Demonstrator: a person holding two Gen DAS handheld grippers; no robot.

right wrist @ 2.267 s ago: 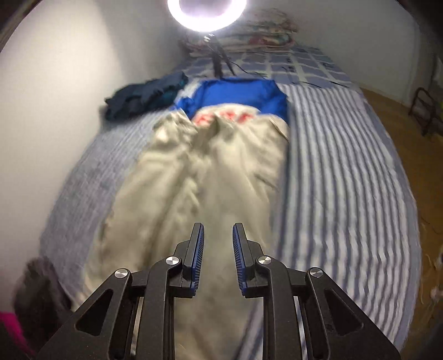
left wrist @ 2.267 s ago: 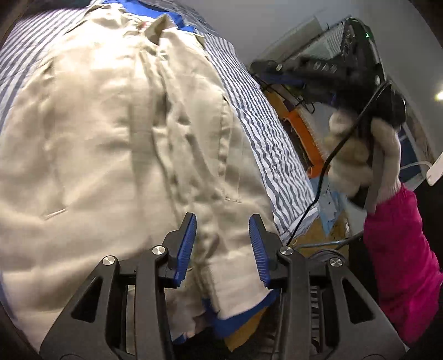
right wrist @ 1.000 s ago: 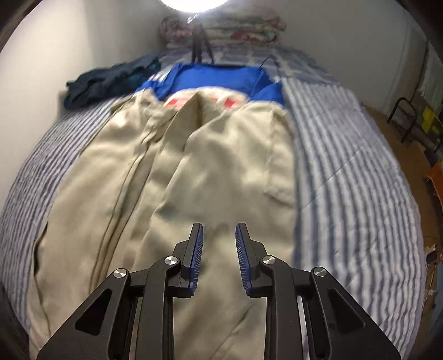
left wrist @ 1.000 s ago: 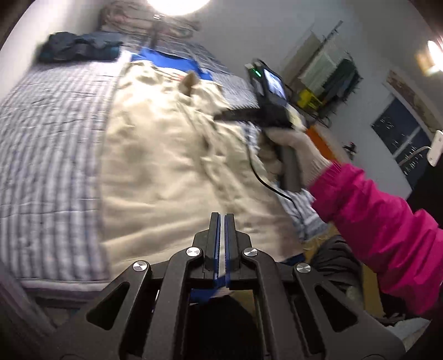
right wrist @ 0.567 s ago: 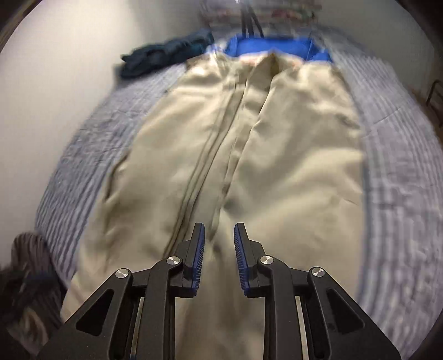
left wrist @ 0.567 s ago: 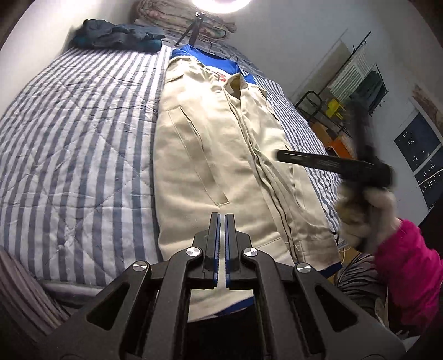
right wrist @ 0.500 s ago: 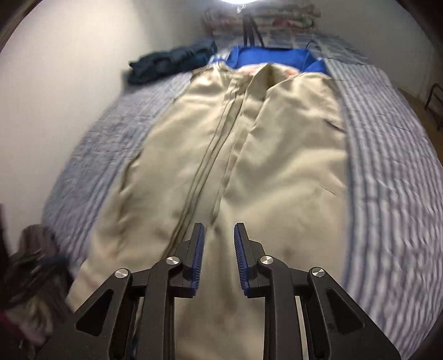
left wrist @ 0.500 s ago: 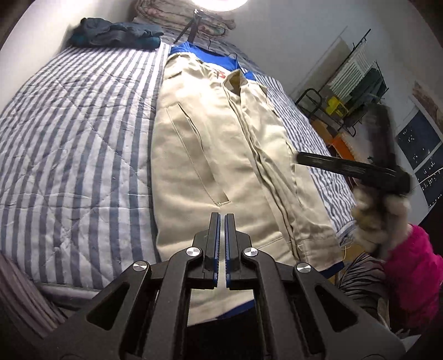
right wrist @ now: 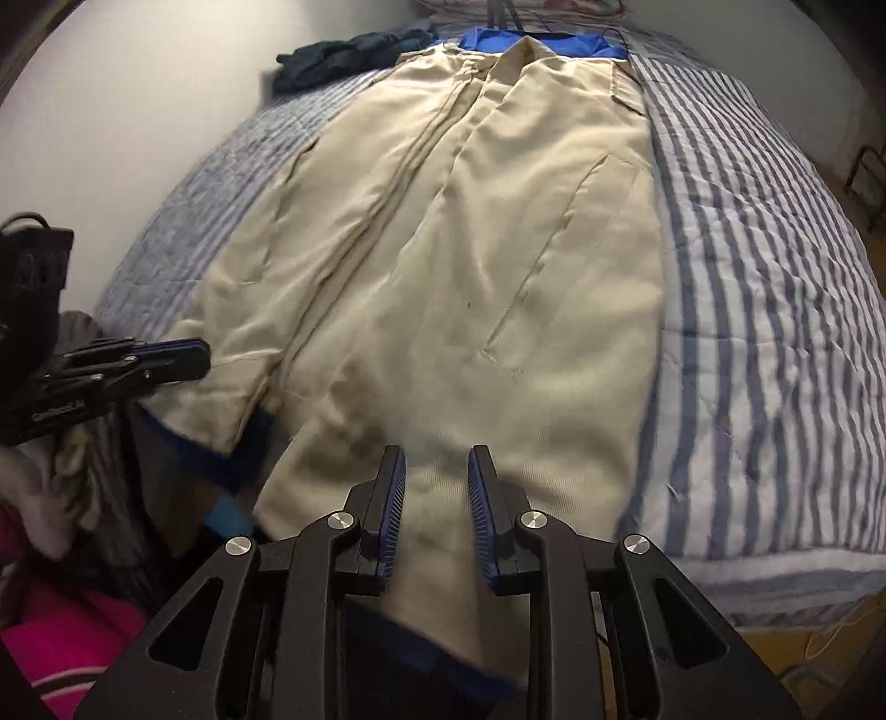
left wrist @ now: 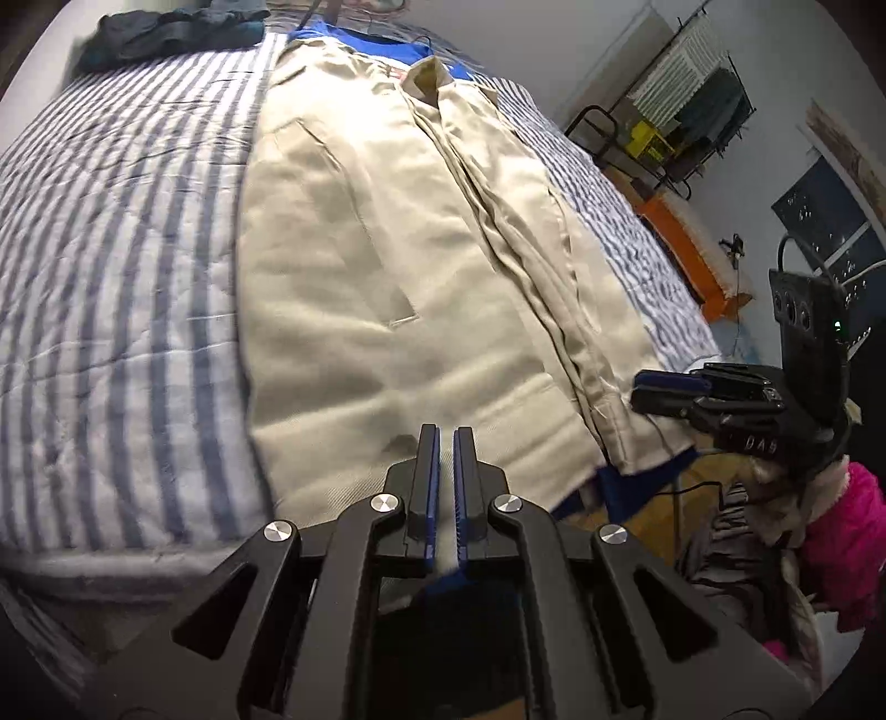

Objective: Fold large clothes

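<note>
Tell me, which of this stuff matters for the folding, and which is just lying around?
In the job:
beige coat
blue lining
left tongs
right tongs

Just lying about:
dark clothes
striped quilt
drying rack

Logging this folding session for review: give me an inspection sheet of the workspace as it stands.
Surface: striped bedspread, quilted.
Job's things: beige coat laid flat lengthwise, front up, hem at the near edge; blue garment under it.
Clutter: dark clothes pile by the wall.
Grippers: left hand-held gripper nearly shut, empty; right hand-held gripper open over the hem.
Cables: black cable below the right hand-held gripper.
Surroundings: drying rack, orange mat.
</note>
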